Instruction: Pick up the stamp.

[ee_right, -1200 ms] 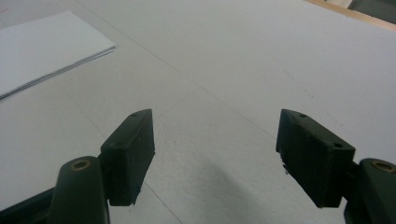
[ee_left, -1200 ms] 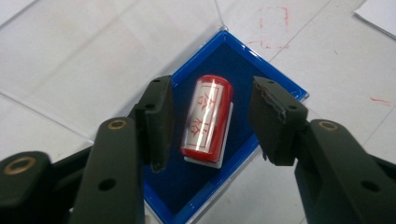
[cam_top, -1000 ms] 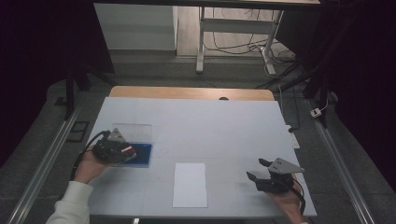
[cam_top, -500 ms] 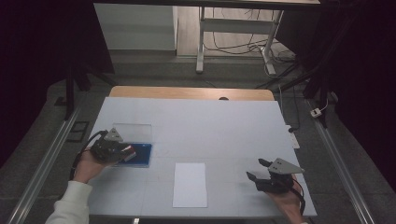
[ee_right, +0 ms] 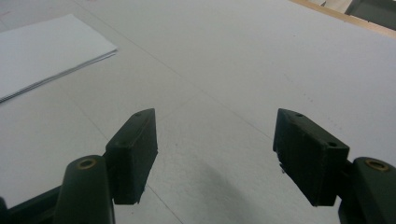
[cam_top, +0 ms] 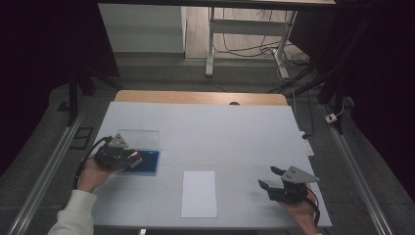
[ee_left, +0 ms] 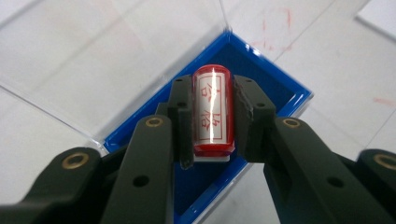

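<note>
white table (cam_top: 230, 132) carries paper (cam_top: 198, 193). my left gripper (ee_left: 212, 116) clamps the stamp (ee_left: 213, 109) over its blue case (ee_left: 280, 86), probably for inking. my right gripper (ee_right: 215, 158) rests apart, empty.

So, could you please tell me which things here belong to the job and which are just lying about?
In the job:
- stamp, clamped in the left hand-held gripper
- blue ink box, lid open
- paper, probably next

Lying about:
- right hand-held gripper, open and idle
- cables on the floor

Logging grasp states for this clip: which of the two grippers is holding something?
The left gripper, over the blue case: it is shut on the red stamp. The right gripper is open over the bare table.
</note>
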